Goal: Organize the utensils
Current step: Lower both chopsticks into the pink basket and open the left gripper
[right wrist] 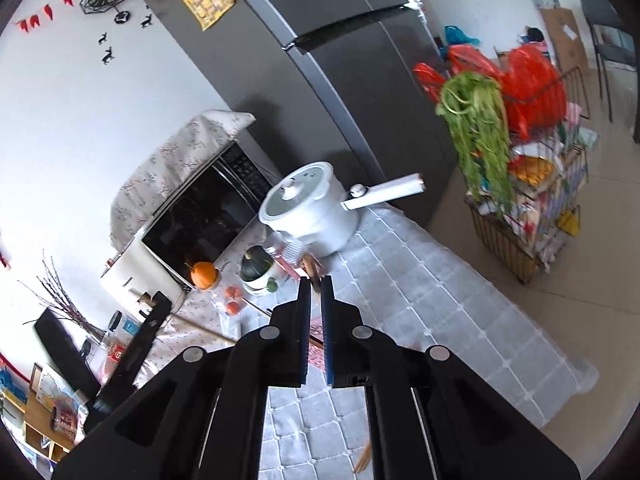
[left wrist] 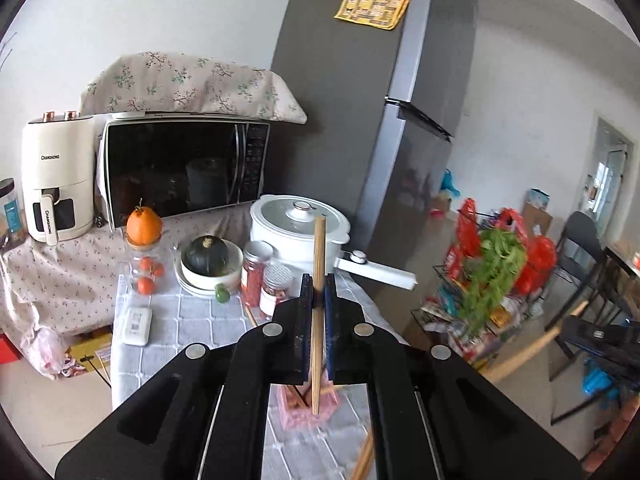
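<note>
My left gripper (left wrist: 319, 286) is shut on a wooden chopstick (left wrist: 319, 264) held upright. Its lower end hangs over a pink utensil holder (left wrist: 308, 404) on the grey quilted table cloth (left wrist: 192, 320); the holder has other sticks in it. Another wooden utensil (left wrist: 364, 460) lies on the cloth near the bottom edge. My right gripper (right wrist: 316, 292) is above the table with its jaws almost together and nothing clearly between them; the pink holder (right wrist: 316, 354) shows partly behind them. A wooden utensil tip (right wrist: 362, 460) lies at the bottom of the right wrist view.
A white electric pot (left wrist: 300, 228) with a long handle, a bowl with a dark squash (left wrist: 208, 260), jars (left wrist: 256, 272), oranges (left wrist: 144, 226), a microwave (left wrist: 184, 168) and air fryer (left wrist: 56, 180) stand behind. A grey fridge (left wrist: 360, 120) and wire rack with greens (left wrist: 492, 276) are right.
</note>
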